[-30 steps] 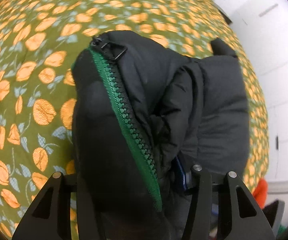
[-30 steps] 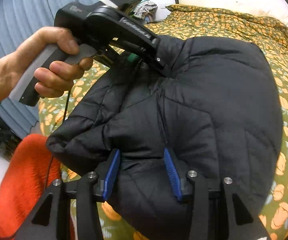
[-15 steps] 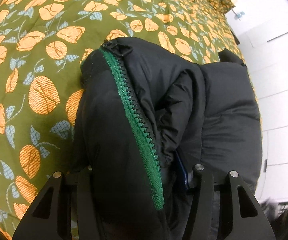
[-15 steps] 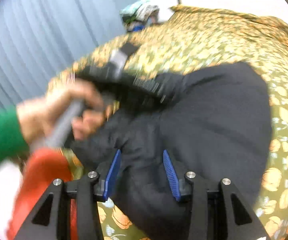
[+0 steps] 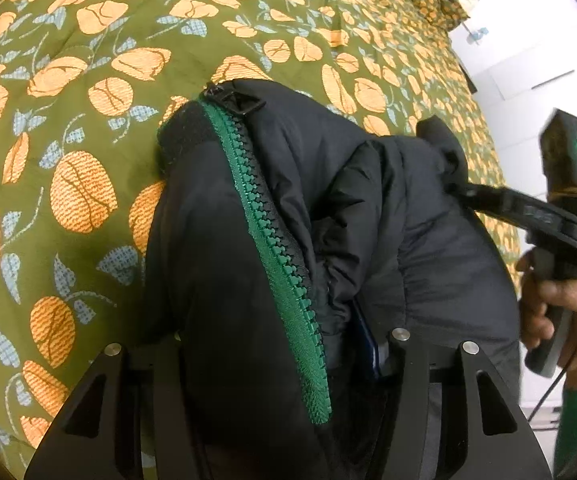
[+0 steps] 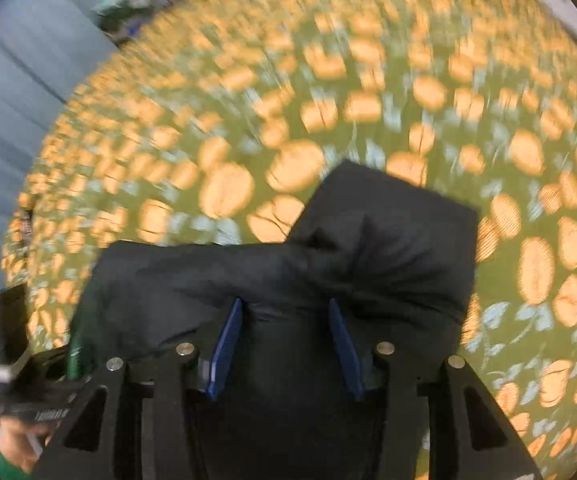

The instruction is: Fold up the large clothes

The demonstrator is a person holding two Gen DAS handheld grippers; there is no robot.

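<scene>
Swinging lower over the floral bedspread (image 5: 88, 92), both grippers (image 5: 280, 360) (image 6: 284, 344) clamping the black puffer jacket (image 5: 388, 220); handling soft, bulky, slippery; gripping near the green zipper (image 5: 272, 240) hem.

The jacket (image 5: 428, 248) is matt black quilted cloth with a slight sheen; its zip (image 5: 276, 248) is chunky green plastic. The bedspread (image 5: 68, 140) is woven, printed cloth, faintly ribbed.

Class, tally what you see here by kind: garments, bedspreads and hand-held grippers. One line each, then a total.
Black puffer jacket: 1
Floral bedspread: 1
Hand-held grippers: 2 (left hand-held gripper, right hand-held gripper)
Total: 4
</scene>
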